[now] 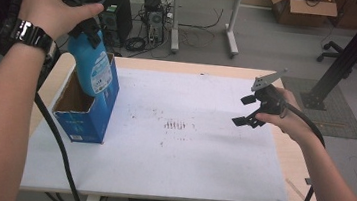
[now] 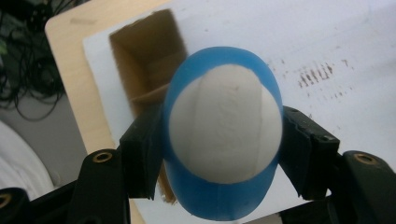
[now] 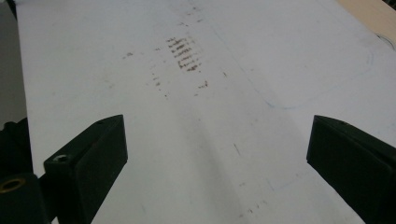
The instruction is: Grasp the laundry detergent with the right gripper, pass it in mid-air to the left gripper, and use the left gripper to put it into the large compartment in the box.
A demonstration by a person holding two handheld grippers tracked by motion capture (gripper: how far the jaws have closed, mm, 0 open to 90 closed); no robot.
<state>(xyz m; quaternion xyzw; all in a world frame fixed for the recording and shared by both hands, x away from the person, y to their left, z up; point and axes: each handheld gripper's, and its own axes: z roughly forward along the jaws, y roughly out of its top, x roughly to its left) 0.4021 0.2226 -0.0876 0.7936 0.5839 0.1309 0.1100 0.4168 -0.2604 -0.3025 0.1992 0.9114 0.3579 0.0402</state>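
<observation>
- High view: blue bottle (image 1: 93, 69) held above open blue carton (image 1: 86, 113) at table's (image 1: 205, 69) left side; bottle's lower end dips into carton mouth, upper end up toward L hand (image 1: 56, 4).
- Bottle long axis near vertical, tilted a bit; top leans up-left, bottom down-right. White label faces right/front.
- Carton upright on white sheet (image 1: 186, 146), opening up, near sheet's left edge and table's left edge.
- Wide bare sheet btw carton and right gripper (image 1: 248, 110); faint brown marks (image 1: 175, 126) mid-sheet. Front edge of table free.
- Left gripper (image 1: 89, 30) clamped on bottle's upper part, black jaws at both sides.
- Right gripper held over right part of sheet, well apart from bottle + carton; jaws spread, nothing btw them, grey plate on top.
- Left gripper view: looking down bottle's axis; blue bottle (image 2: 223, 140) end-on, white rounded face toward cam. Jaws pressed on both flanks, firm grip.
- Carton (image 2: 144, 70) cavity beyond bottle, brown inside, inner flap visible. Wood table edge at left, floor cables past it.
- Right gripper view: right gripper (image 3: 217, 154) jaws wide apart, holding nothing, not touching sheet as far as can tell.
- White sheet (image 3: 116, 28) below, brown marks (image 3: 187, 53) ahead, faint pencil outline at right; wood edge top right.
</observation>
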